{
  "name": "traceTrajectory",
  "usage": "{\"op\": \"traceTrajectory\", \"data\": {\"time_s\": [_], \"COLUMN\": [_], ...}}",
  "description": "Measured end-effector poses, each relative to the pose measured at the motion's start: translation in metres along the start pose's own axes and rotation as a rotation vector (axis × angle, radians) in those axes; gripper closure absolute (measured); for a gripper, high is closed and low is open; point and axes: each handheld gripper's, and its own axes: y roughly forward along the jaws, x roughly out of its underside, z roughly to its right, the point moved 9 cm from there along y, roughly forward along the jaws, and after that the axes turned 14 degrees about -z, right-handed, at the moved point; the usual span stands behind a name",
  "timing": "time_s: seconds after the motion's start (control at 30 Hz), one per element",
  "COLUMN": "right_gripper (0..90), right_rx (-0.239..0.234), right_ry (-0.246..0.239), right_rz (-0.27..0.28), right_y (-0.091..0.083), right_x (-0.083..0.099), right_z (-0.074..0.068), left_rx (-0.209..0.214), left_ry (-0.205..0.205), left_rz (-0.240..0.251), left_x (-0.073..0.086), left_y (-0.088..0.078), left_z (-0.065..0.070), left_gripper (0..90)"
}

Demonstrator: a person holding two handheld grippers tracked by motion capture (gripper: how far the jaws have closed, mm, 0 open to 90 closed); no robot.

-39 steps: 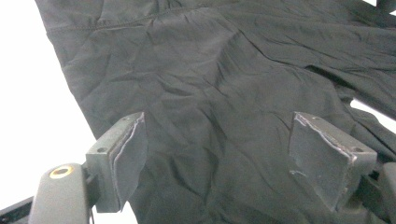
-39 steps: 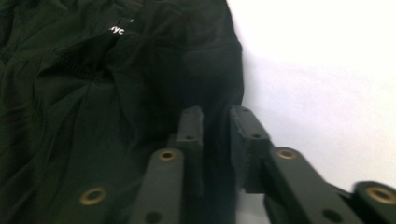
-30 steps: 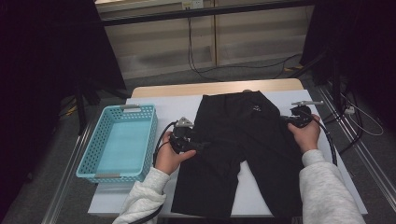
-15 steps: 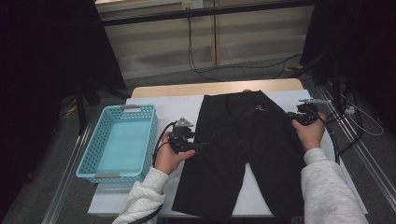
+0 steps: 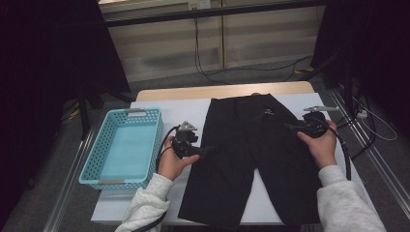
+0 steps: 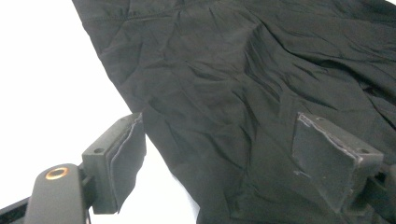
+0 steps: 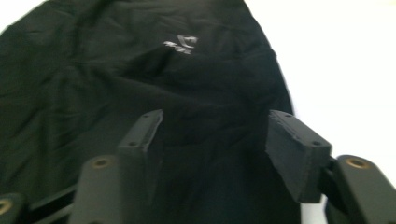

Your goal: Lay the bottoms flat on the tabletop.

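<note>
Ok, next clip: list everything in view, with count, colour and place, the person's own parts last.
shorts: one pair, black, spread flat mid-table, small white logo near the waistband.
basket: one, turquoise plastic lattice, left end of the table.
table: one, white cover over a wooden top.
cables: black, on the floor beyond the table.
left gripper: black, jaws open across the shorts' left edge.
right gripper: black, jaws have just been opening, apart over the shorts' right side, fabric between them unpinched.
sleeves: two, light grey, at the bottom edge.
</note>
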Motion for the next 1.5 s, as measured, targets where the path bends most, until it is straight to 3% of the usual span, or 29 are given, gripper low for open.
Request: {"op": "traceTrajectory", "data": {"time_s": [0.3, 0.5, 0.97, 1.13, 1.5], "right_gripper": [23.3, 19.7, 15.6, 14.3, 14.1], "right_rx": [-0.081, -0.093, -0.109, -0.151, -0.189], "right_ry": [-0.032, -0.083, -0.237, -0.280, -0.338], "right_rz": [0.049, 0.027, 0.011, 0.005, -0.013], "right_y": [-0.026, -0.028, -0.028, -0.027, -0.025], "right_x": [0.018, 0.035, 0.043, 0.047, 0.059], "right_z": [-0.044, -0.070, -0.138, -0.165, -0.195], "left_rx": [-0.020, -0.024, -0.026, -0.037, -0.034], "left_ry": [-0.002, -0.011, -0.007, -0.020, -0.032], "left_rz": [-0.005, -0.010, 0.011, 0.014, 0.011], "left_x": [-0.001, 0.001, 0.001, 0.001, 0.002], "left_y": [-0.002, -0.001, -0.007, -0.008, -0.008], "left_z": [-0.004, -0.007, -0.008, -0.015, -0.015], "left_gripper": [15.6, 14.0, 11.9, 11.8, 11.3]}}
